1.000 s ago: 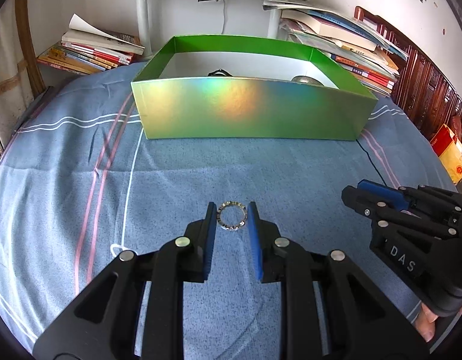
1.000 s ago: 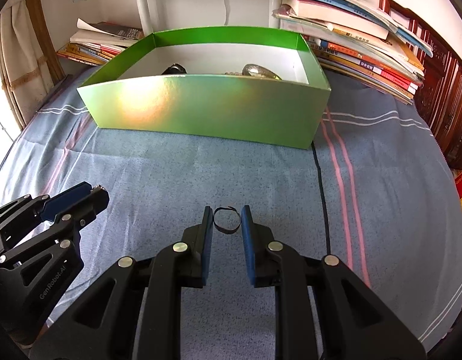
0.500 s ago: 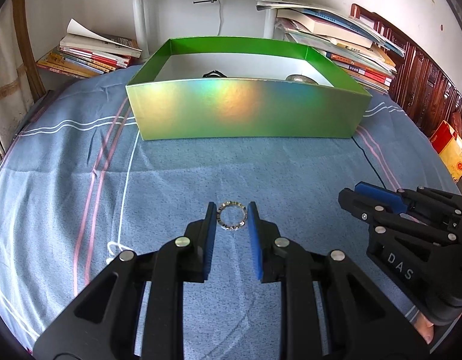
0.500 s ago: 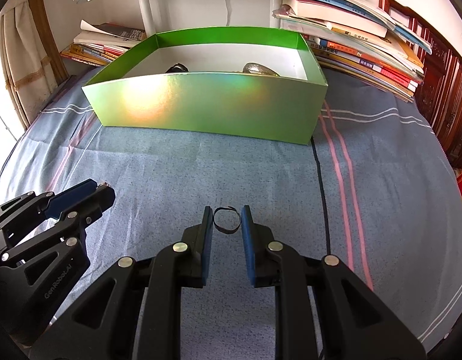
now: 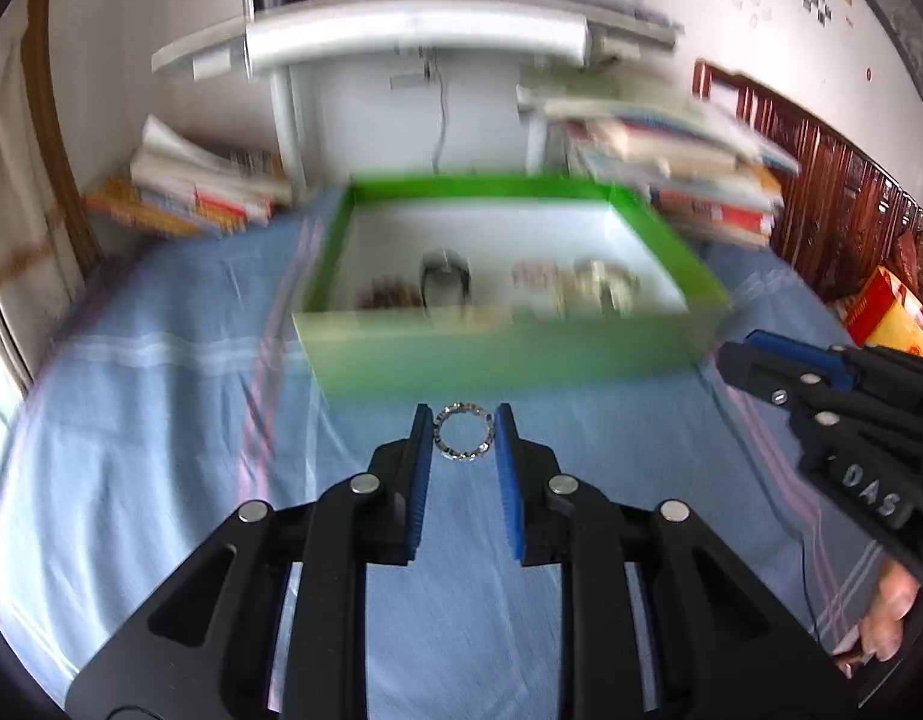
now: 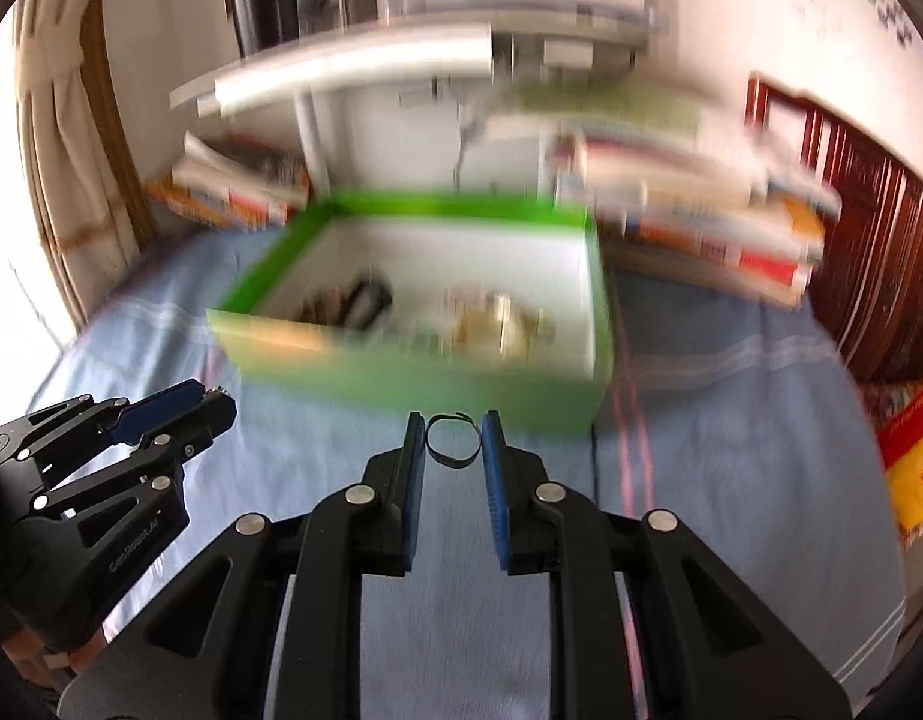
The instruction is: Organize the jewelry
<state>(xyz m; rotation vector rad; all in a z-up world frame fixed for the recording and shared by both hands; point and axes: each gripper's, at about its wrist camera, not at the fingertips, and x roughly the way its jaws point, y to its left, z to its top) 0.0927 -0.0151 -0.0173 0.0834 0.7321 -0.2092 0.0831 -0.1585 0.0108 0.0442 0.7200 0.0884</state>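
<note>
My left gripper (image 5: 463, 431) is shut on a silver chain bracelet (image 5: 444, 447), held in the air above the blue bedspread. My right gripper (image 6: 455, 440) is shut on a thin black ring band (image 6: 461, 462), also lifted. A green box (image 5: 497, 354) with a white inside lies ahead of both; it holds several blurred jewelry pieces, among them a dark band (image 5: 443, 276) and a shiny silver piece (image 5: 605, 288). The box also shows in the right wrist view (image 6: 401, 378). Each gripper shows in the other's view: the right one (image 5: 743, 363), the left one (image 6: 215, 411).
Stacks of books (image 5: 203, 192) lie behind the box at left and at right (image 5: 689, 180). A white desk (image 5: 413, 42) stands behind. A dark wooden headboard (image 6: 869, 240) is at right, and a red and yellow packet (image 5: 893, 318). The view is motion-blurred.
Both grippers have risen with their rings and tilted, so I look down into the box. The box's contents have come into view.
</note>
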